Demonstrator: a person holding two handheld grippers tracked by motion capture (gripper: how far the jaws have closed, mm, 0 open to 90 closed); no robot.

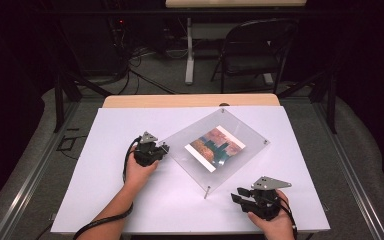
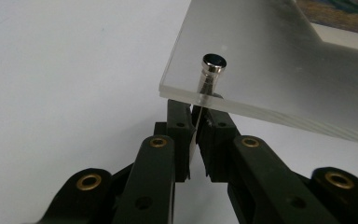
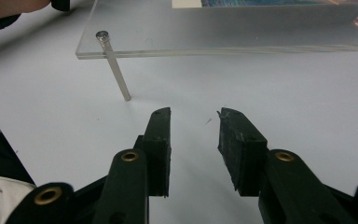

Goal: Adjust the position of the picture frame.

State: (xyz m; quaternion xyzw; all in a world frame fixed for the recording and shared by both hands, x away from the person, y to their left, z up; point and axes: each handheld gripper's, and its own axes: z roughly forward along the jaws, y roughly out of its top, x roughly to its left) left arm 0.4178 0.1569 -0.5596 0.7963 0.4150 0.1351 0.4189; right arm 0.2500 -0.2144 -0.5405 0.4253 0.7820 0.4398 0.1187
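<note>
Centrally, clear acrylic photo frame (image 1: 215,150) on pins

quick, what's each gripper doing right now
left gripper: shut on the slim metal leg pin under a corner of the clear acrylic photo frame
right gripper: open, holding nothing, over the white table

**Clear plastic, bright metal, matt white board**

The frame (image 1: 215,150) is thick clear plastic, smooth and glossy, its cut edges frosted. A paper print (image 1: 215,148) lies inside it. Its corner posts (image 3: 116,70) are polished metal with a bright sheen. The table top (image 1: 130,210) is smooth matt white, with pale wood at its far edge. The left gripper (image 2: 193,135) and right gripper (image 3: 193,121) are matt black plastic with brass-coloured rivets (image 2: 89,181); the right one's pads (image 3: 233,130) look rough and chipped.
</note>
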